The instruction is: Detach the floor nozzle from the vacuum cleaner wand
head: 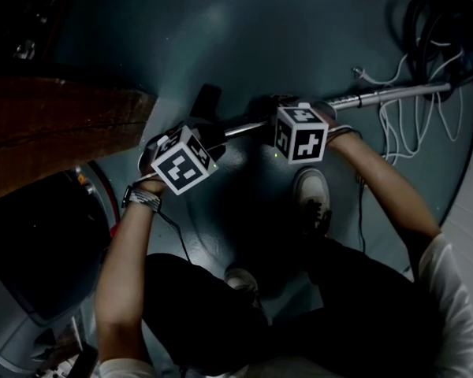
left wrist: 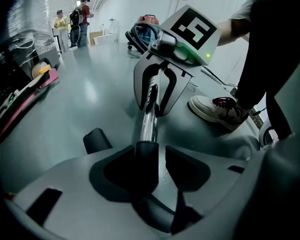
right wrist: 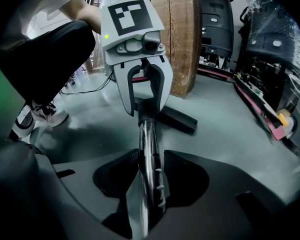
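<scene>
A chrome vacuum wand (head: 394, 93) lies low over the grey floor, running from the upper right towards the middle. Its black floor nozzle (head: 207, 101) sits at the near end. My left gripper (head: 210, 130) straddles the black collar at the nozzle end. In the left gripper view that gripper (left wrist: 160, 159) is open, the collar against one pad and a gap to the other. My right gripper (head: 262, 124) faces it a little further up the tube. In the right gripper view the wand (right wrist: 149, 144) runs between that gripper's (right wrist: 150, 166) open jaws. The nozzle (right wrist: 179, 118) lies behind the left gripper (right wrist: 144, 106).
A thick wooden slab (head: 55, 120) stands at the left, close to the nozzle. White cables (head: 410, 124) and a black hose (head: 433, 14) lie at the upper right. The person's shoe (head: 311, 195) is planted beside the wand. Machines (right wrist: 270, 59) line one side, and people (left wrist: 72, 24) stand far off.
</scene>
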Demonstrator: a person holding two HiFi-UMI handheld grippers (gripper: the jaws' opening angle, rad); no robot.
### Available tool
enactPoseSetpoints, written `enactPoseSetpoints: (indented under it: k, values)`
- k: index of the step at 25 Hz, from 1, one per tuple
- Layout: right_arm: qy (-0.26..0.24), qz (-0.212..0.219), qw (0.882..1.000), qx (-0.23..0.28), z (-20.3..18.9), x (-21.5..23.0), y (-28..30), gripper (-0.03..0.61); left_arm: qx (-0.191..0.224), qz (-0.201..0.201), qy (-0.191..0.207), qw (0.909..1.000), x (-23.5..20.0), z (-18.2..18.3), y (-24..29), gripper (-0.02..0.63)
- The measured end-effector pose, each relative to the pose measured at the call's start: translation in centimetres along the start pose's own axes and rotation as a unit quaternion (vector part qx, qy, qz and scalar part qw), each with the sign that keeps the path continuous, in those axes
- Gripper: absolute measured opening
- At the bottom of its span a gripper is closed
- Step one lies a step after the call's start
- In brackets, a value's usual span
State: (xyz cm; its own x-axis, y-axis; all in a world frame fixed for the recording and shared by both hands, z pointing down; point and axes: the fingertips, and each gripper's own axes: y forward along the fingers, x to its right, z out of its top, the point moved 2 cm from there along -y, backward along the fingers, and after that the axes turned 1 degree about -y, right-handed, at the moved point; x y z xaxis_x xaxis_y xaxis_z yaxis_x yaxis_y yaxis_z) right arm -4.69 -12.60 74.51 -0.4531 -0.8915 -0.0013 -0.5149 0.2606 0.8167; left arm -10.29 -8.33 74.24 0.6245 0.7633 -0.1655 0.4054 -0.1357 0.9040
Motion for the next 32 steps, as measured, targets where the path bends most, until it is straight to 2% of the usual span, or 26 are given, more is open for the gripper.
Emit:
enactPoseSetpoints:
  k: [6, 14, 18, 32]
  values:
    - [0.002, 0.011, 1.0, -0.009, -0.5, -0.1, 0.5, 0.161, -0.014, -0.01, 0.007, 0.9998, 0.1, 0.2, 1.0, 0.21]
    - [0.017, 0.012, 1.0, -0.011, -0.9, 0.1, 0.9, 0.161, -0.033, 0.004, 0.006, 0.9994, -0.5, -1.1, 2.2, 0.209]
    - [0.02, 0.012, 1.0, -0.011, -1.0, 0.2, 1.0, 0.166, -0.038, 0.006, 0.013, 0.9992, -0.6, -1.3, 2.4, 0.186]
    - [0.008, 0.019, 1.0, -0.013, -0.8, 0.1, 0.9, 0.167, -0.03, -0.013, 0.034, 0.9989, -0.4, -1.4, 2.2, 0.183]
